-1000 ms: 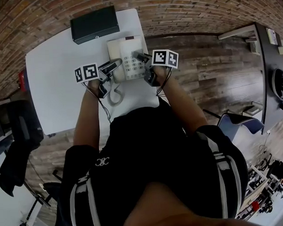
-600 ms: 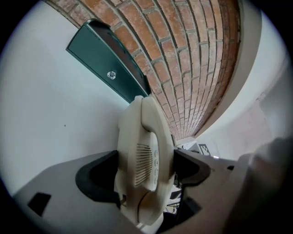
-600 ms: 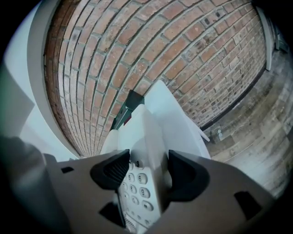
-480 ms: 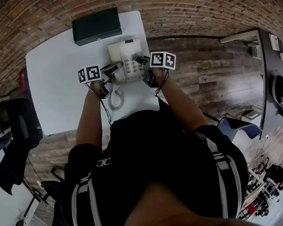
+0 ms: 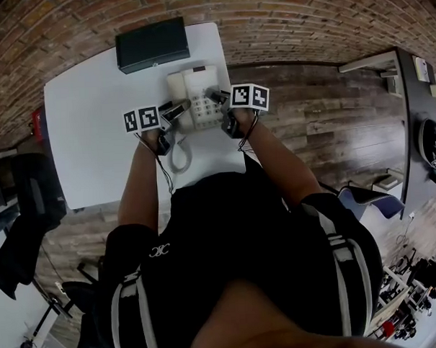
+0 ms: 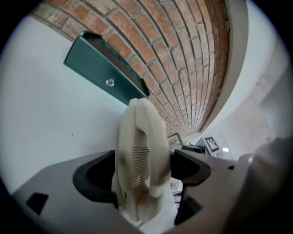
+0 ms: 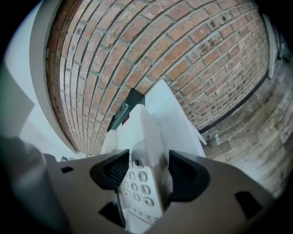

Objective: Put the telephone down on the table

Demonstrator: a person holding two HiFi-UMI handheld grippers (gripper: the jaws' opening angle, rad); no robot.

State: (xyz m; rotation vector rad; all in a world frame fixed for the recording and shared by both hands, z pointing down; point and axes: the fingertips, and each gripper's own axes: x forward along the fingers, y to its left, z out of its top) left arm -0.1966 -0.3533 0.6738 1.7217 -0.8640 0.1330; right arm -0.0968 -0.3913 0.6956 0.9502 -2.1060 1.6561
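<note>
A dark green box [image 5: 152, 44], perhaps metal, sits near brickwork [image 5: 305, 14].

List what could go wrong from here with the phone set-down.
1. The left tool looks clamped on the handset alone, and the right tool on the telephone by its keypad. Uneven lowering could lift the handset off its cradle.
2. The telephone is close to the right edge of the table and may end up overhanging.
3. The coiled cord trails toward the person and could snag on release.
</note>
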